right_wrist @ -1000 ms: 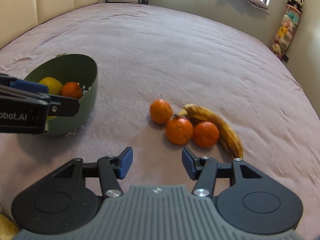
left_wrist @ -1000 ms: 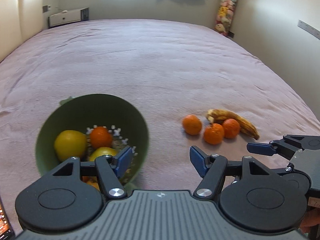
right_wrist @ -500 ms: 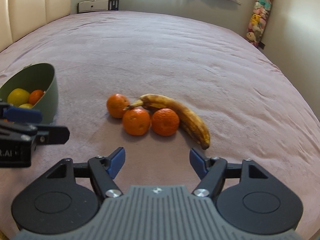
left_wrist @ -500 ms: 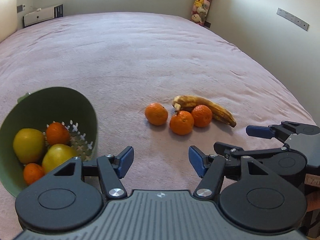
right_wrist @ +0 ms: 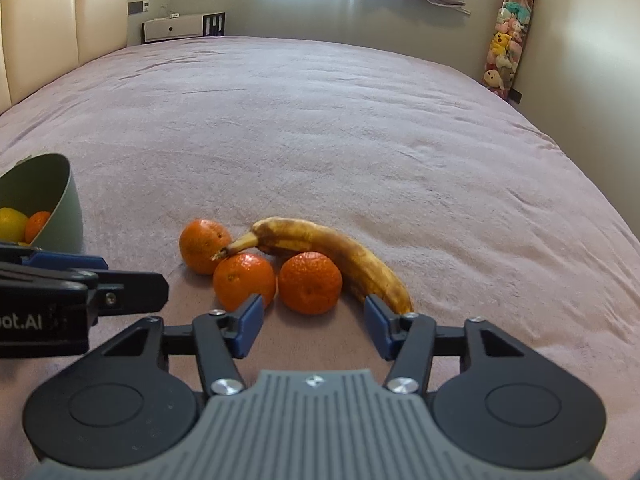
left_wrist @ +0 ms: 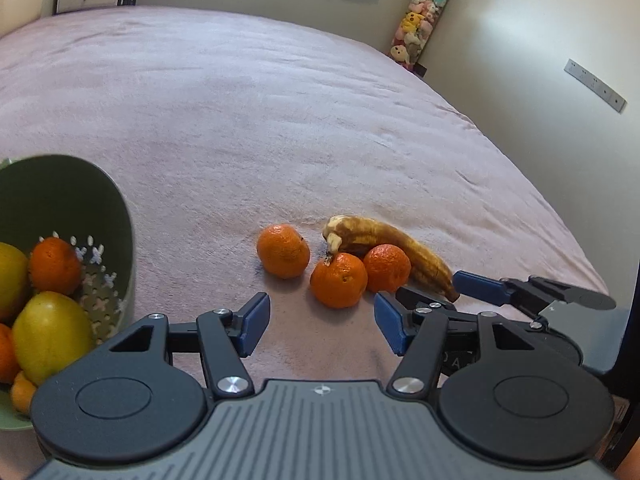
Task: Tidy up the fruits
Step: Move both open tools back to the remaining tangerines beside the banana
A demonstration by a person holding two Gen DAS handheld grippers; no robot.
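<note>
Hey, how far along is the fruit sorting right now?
Partly done: the green plastic colander bowl already holds yellow fruit and oranges. Nothing is in hand; the left gripper and right gripper are both open. Three loose round oranges and a browned overripe banana remain on the pink bedspread.

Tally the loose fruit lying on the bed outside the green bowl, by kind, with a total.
Oranges: 3, left, middle, right
Bananas: 1
Total: 4
</note>
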